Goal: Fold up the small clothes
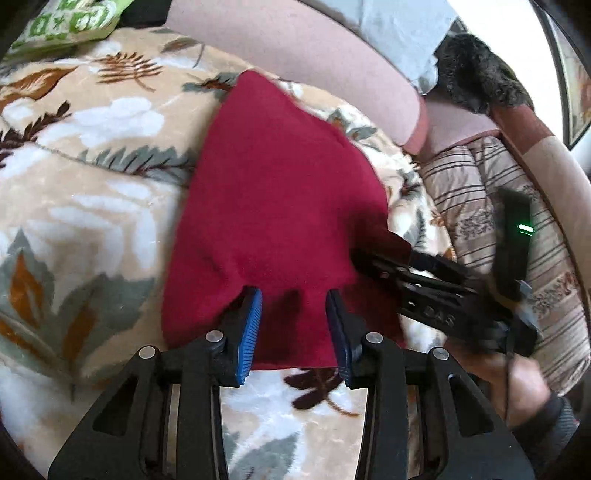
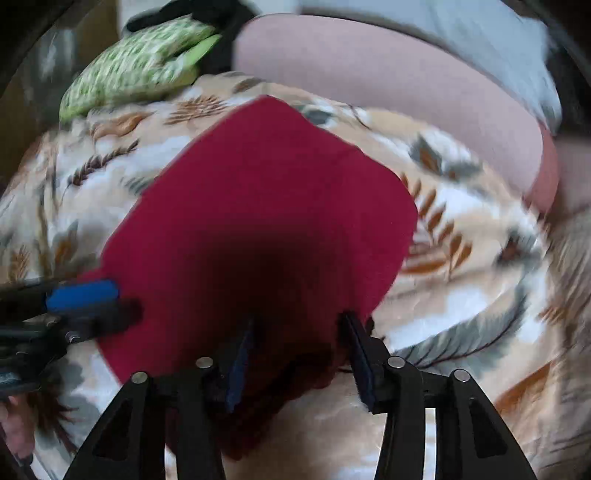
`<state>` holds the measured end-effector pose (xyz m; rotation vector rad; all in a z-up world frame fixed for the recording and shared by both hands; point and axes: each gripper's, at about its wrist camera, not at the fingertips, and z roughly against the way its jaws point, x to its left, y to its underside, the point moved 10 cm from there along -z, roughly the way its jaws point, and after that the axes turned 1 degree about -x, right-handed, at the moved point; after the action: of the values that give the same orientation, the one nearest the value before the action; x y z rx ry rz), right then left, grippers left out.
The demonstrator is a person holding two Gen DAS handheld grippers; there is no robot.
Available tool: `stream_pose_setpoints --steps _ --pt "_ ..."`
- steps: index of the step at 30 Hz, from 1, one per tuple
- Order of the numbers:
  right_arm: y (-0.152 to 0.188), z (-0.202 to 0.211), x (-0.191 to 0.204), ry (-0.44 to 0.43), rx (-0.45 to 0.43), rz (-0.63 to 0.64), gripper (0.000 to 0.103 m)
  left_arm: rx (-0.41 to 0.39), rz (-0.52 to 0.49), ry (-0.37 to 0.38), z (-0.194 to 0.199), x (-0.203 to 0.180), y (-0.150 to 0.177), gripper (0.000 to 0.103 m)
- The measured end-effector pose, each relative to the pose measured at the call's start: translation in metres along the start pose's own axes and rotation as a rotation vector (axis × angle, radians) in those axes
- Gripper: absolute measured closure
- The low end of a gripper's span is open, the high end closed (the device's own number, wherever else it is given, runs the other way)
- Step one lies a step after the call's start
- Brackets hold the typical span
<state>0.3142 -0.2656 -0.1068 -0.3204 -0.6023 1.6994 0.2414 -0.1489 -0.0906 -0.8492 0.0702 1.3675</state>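
Red cloth (image 1: 280,206) flat on the flowery blanket (image 1: 92,122), ready for a fold; left gripper (image 1: 293,325) and right gripper (image 2: 301,354) over its near edge (jaws spread, pinching nothing).

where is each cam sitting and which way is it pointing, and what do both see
Left wrist: sits on the left gripper, looking down past its open blue pads at the red garment on the floral blanket; the right gripper and a hand show at right.
Right wrist: sits on the right gripper, looking down, blurred, at the red garment; its fingers are apart, and the left gripper enters at left.
Shared: garment, floral blanket, green patterned cushion, pink bolster.
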Motion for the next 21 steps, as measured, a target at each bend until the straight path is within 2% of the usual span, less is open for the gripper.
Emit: stream_pose_setpoints --steps 1,2,5,7,9,11,13,15,19,21 --pt "0.000 -0.001 -0.009 -0.002 0.001 -0.053 0.031 -0.004 0.001 0.014 0.003 -0.001 -0.004 0.068" --pt "0.000 0.000 -0.014 -0.028 -0.009 -0.110 0.029 -0.011 0.010 0.032 0.007 0.000 -0.010 0.068" --pt "0.003 0.020 -0.020 -0.125 -0.055 -0.309 0.029 -0.051 0.063 0.040 0.020 0.016 -0.034 0.064" --pt "0.009 0.034 -0.026 -0.196 -0.139 -0.438 0.028 -0.051 0.117 0.028 0.021 0.033 -0.044 0.051" --pt "0.016 0.032 -0.029 -0.248 -0.171 -0.506 0.028 -0.038 0.168 0.022 0.014 0.049 -0.047 0.045" --pt "0.021 0.019 -0.024 -0.293 -0.160 -0.514 0.028 0.001 0.206 0.027 0.002 0.060 -0.044 0.045" --pt "0.023 0.005 -0.019 -0.312 -0.148 -0.503 0.026 0.020 0.251 0.080 -0.011 0.064 -0.041 0.044" --pt "0.019 0.005 -0.014 -0.319 -0.178 -0.481 0.024 0.027 0.273 0.125 -0.017 0.062 -0.041 0.044" --pt "0.021 0.014 -0.005 -0.368 -0.203 -0.453 0.024 0.032 0.187 0.084 -0.018 0.049 -0.040 0.039" --pt "0.031 0.013 -0.005 -0.386 -0.178 -0.478 0.027 0.030 0.159 0.068 -0.016 0.046 -0.039 0.039"
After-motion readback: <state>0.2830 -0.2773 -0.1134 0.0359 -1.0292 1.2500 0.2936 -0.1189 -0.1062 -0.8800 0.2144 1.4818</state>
